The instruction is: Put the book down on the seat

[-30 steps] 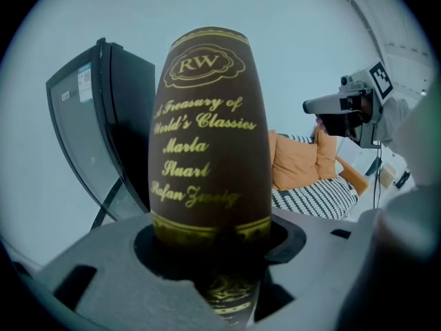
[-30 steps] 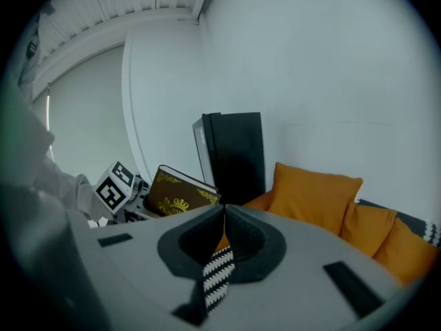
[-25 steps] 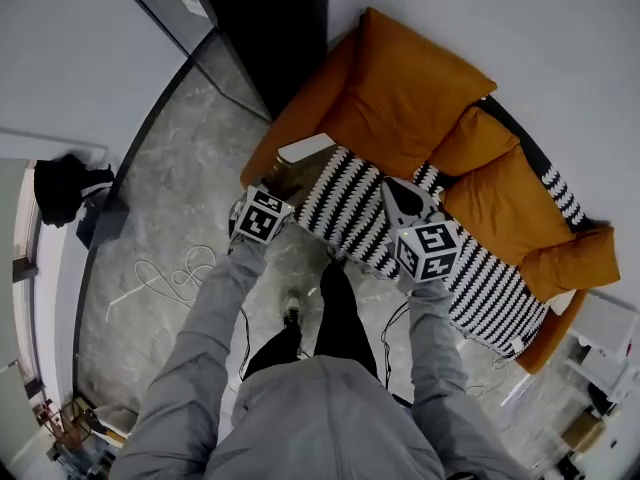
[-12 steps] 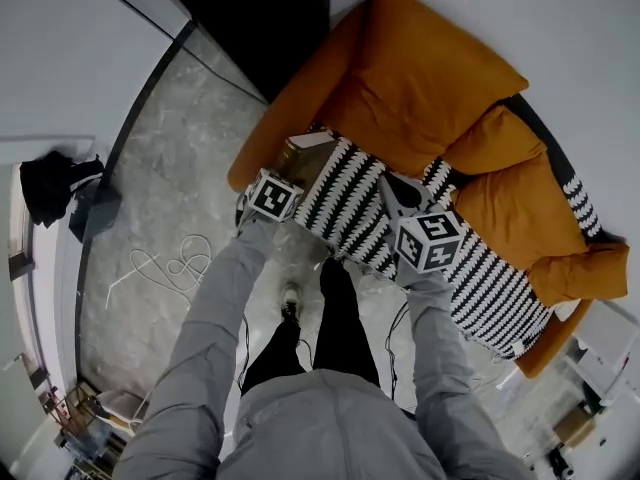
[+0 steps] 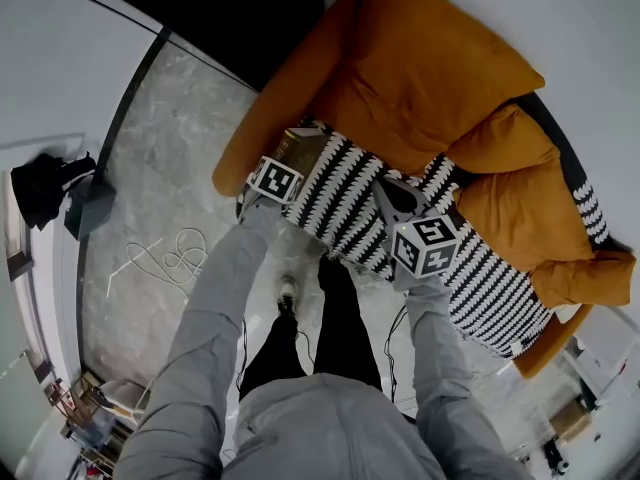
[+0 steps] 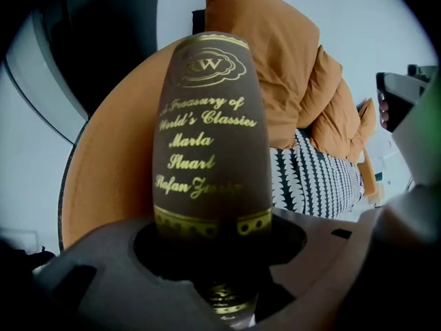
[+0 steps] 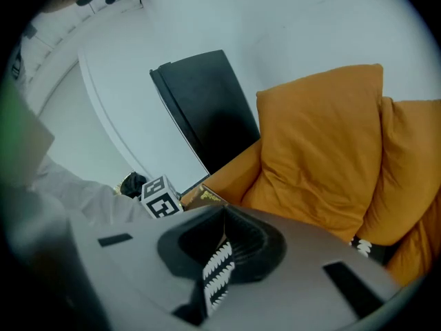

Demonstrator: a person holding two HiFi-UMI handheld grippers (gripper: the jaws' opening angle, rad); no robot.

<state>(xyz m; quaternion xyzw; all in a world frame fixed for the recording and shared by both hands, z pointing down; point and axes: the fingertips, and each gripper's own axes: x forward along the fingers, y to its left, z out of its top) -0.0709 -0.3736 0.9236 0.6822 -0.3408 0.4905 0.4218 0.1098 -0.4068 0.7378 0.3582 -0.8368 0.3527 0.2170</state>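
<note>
A brown book [image 6: 210,129] with gold lettering on its spine stands upright between the jaws of my left gripper [image 6: 213,234], which is shut on its lower end. In the head view the book [image 5: 303,144] hangs over the left end of the sofa seat [image 5: 350,203], next to the orange armrest [image 5: 262,118]. The seat is covered with a black-and-white patterned throw. My right gripper [image 5: 392,196] hovers over the middle of the seat, shut and holding nothing. In the right gripper view only a strip of the throw shows behind the right gripper's [image 7: 224,224] meeting tips.
Big orange back cushions [image 5: 430,78] lean along the sofa. A dark panel [image 5: 230,8] stands behind the armrest. On the grey marble floor lie white cables [image 5: 160,258] and a black bag [image 5: 45,183]. The person's legs and shoe [image 5: 290,293] stand just before the seat.
My left gripper has carried the book forward and up, over the seat's left end by the armrest. The right gripper has stayed over the throw.
</note>
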